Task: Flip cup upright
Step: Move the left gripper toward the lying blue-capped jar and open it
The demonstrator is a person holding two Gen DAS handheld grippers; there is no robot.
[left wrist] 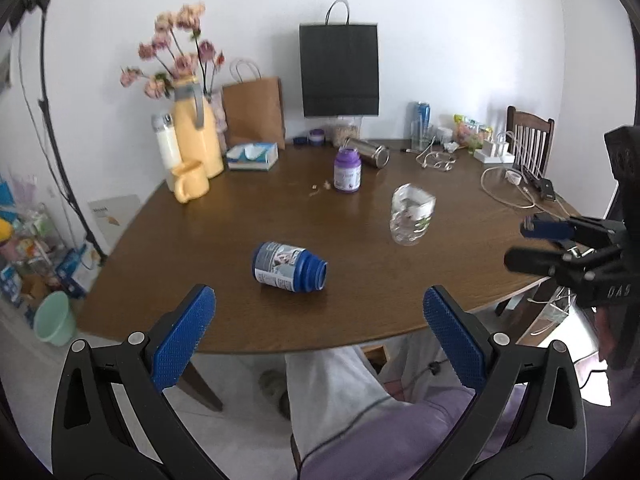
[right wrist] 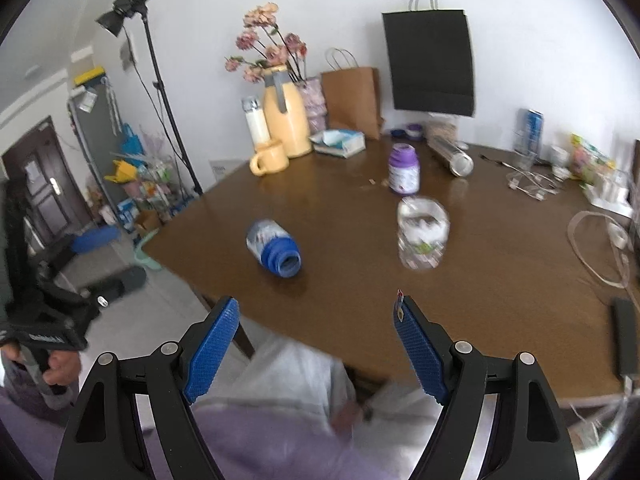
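A blue cup (left wrist: 289,267) with a printed label lies on its side near the front of the brown table (left wrist: 280,208), its open mouth pointing right. In the right wrist view the same blue cup (right wrist: 274,247) shows its mouth facing the camera. My left gripper (left wrist: 318,299) is open just short of the table's front edge, with the cup ahead between its blue pads (left wrist: 188,336) and apart from them. My right gripper (right wrist: 316,305) is open over the front edge and holds nothing. The right gripper (left wrist: 538,242) also shows at the table's right side.
A clear plastic bottle (left wrist: 412,216) and a purple jar (left wrist: 347,170) stand behind the cup. A steel tumbler (left wrist: 368,151) lies on its side further back. A yellow mug (left wrist: 191,181), a jug with flowers, a tissue box, paper bags and cables line the far edge. The person's legs are below.
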